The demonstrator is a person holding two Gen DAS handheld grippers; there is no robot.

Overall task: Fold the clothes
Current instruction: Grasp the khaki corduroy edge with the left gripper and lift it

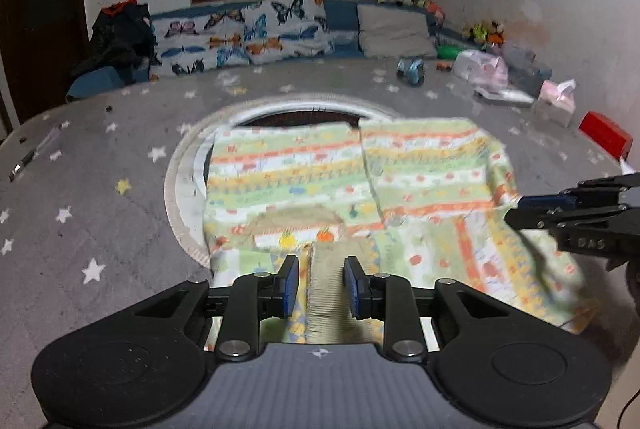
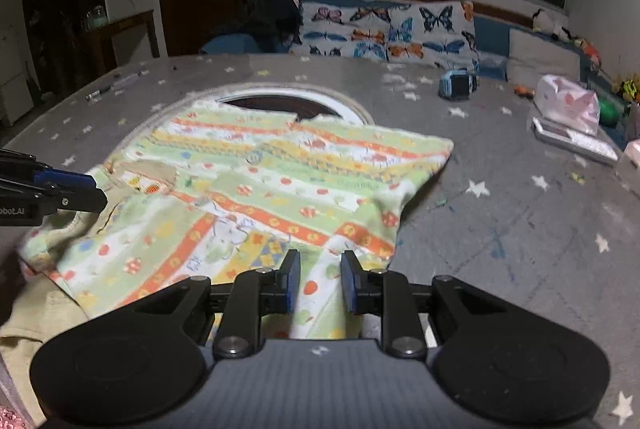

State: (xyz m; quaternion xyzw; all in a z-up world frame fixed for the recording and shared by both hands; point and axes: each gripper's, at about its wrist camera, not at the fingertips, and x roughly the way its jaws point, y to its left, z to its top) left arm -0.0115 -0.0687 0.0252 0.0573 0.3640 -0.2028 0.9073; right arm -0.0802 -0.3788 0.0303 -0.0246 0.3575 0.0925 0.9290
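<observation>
A small patterned garment (image 1: 344, 185) in green, orange and yellow stripes lies on the grey star-print bed cover (image 1: 100, 189); it also shows in the right wrist view (image 2: 280, 181). My left gripper (image 1: 322, 283) is open, its blue pads either side of the garment's beige ribbed band (image 1: 325, 293). My right gripper (image 2: 319, 283) is open, its pads either side of the garment's near edge. Each gripper shows in the other's view: the right one (image 1: 516, 209) at the garment's right side, the left one (image 2: 96, 191) at the left side.
A round white-rimmed opening (image 1: 304, 111) lies under the garment's far edge. Butterfly pillows (image 1: 248, 33), a grey pillow (image 1: 394, 31) and dark clothes (image 1: 116, 37) sit at the back. A blue toy (image 1: 411, 69), tissue packs (image 1: 554, 103), a red box (image 1: 604, 133) and pens (image 1: 36, 153) lie around.
</observation>
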